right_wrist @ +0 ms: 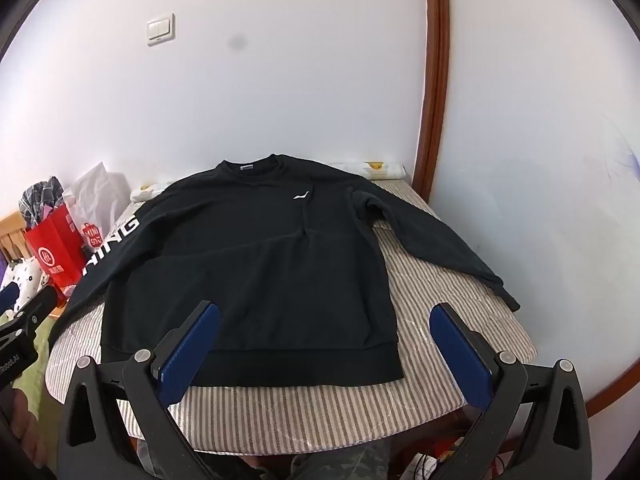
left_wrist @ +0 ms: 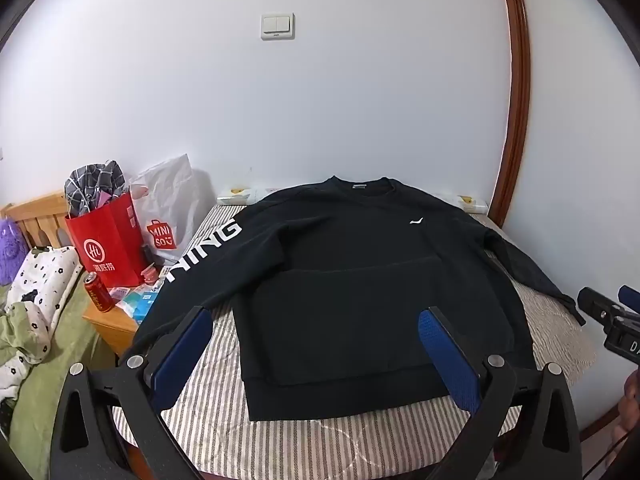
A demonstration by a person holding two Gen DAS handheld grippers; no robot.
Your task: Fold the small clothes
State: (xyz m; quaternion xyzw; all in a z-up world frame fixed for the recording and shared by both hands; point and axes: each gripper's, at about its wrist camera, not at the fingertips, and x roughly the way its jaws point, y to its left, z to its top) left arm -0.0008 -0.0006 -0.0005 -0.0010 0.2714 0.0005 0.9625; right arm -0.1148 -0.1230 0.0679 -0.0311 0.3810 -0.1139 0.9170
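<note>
On the striped table cover (right_wrist: pixel 440 280) a black sweatshirt (right_wrist: pixel 256 264) lies flat, front up, collar toward the wall, both sleeves spread outward (white lettering on one). Its hem sits just beyond the left gripper (left_wrist: pixel 316 324) and right gripper (right_wrist: pixel 324 320); both stand wide open above the near edge, holding nothing, apart from the cloth. Beside the table: a red bag (left_wrist: pixel 108 240) and a can (left_wrist: pixel 98 292).

Left tool (left_wrist: pixel 316 322) and right tool (right_wrist: pixel 326 320) gape wide, tilted downward
</note>
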